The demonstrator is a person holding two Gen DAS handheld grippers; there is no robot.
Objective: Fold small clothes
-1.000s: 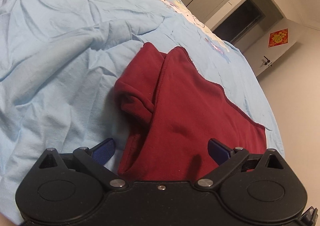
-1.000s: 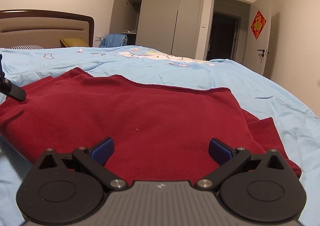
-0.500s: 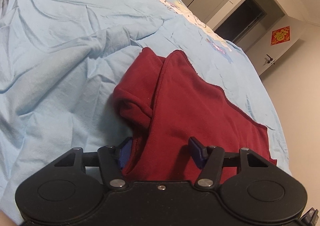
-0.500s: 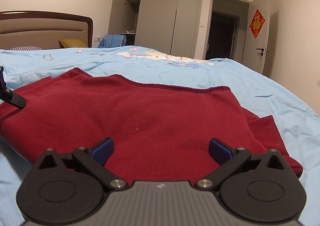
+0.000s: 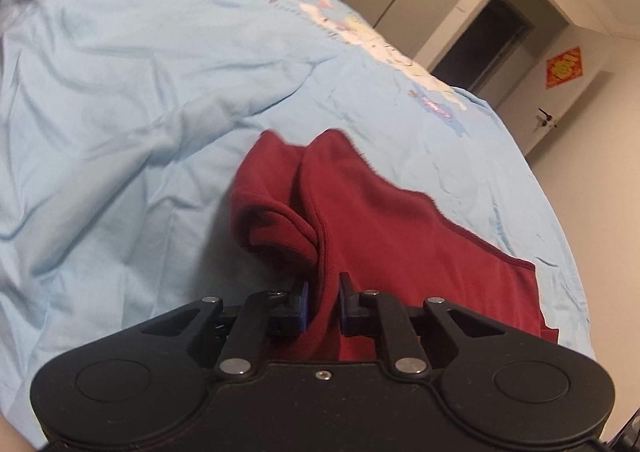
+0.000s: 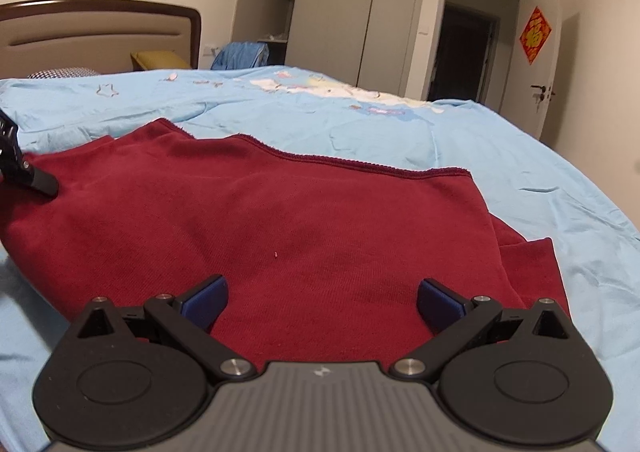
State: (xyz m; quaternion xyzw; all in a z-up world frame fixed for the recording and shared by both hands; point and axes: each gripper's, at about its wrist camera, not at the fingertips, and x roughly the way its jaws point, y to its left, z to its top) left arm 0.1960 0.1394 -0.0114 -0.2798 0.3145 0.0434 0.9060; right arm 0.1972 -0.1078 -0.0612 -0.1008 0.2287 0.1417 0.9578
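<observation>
While the left gripper (image 5: 323,302) is clenched on a ridge of the red garment (image 6: 280,220) at its left edge, the right gripper (image 6: 322,302) hovers over the near hem with its jaws spread wide, holding nothing. The garment lies partly folded on the blue bedsheet (image 5: 120,112), near the bed's near edge. To fold well, I judge the right gripper should pinch the near right corner through every layer, then both should lift evenly and carry the fabric across together, keeping the far hem straight.
</observation>
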